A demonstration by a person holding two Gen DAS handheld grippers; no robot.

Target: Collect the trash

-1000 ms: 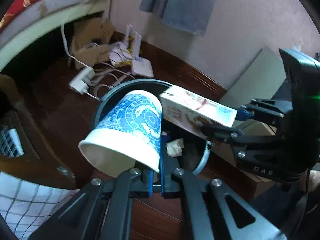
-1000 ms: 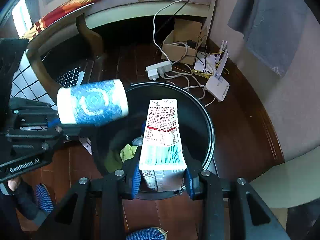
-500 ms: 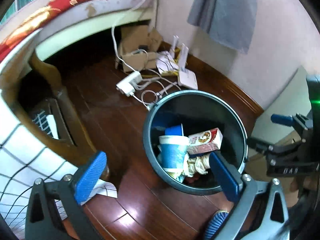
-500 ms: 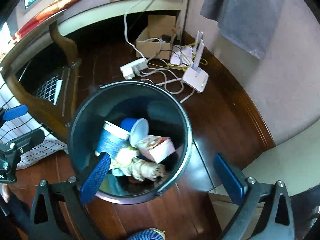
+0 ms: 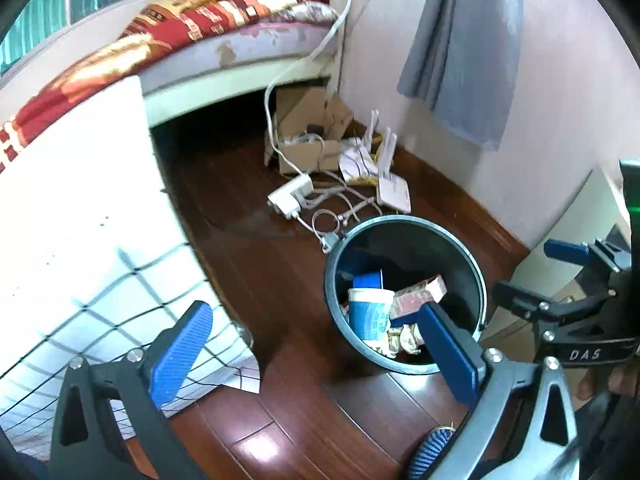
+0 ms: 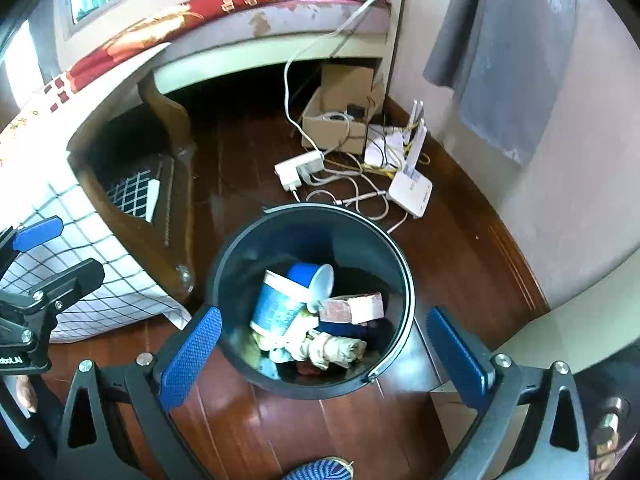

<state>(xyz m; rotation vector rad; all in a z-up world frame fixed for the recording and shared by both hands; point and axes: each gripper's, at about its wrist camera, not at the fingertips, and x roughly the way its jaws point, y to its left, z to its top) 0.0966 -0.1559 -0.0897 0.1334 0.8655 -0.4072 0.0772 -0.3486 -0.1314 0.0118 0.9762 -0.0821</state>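
Both grippers hang above the dark round bin (image 6: 402, 264), and both have their jaws spread wide with nothing between the blue pads.

The right gripper (image 6: 324, 354) looks almost straight down into the bin, which sits between its two fingers and a little ahead of them. Inside lie the blue patterned paper cup (image 6: 276, 304), tipped on its side, a second blue cup (image 6: 314, 276) just behind it, the small carton (image 6: 352, 307) to the right of the cups, and crumpled paper (image 6: 320, 346) nearest to the gripper (all of it is resting on other trash in the bottom).

The left gripper (image 5: 316, 354) has the bin ahead and toward its right finger, whose pad overlaps the near rim in the view. Beyond the bin, on the wooden floor (image 6: 452, 248), are a white power strip (image 6: 298, 166), a router (image 6: 410, 188) and a cardboard box (image 6: 340, 120).
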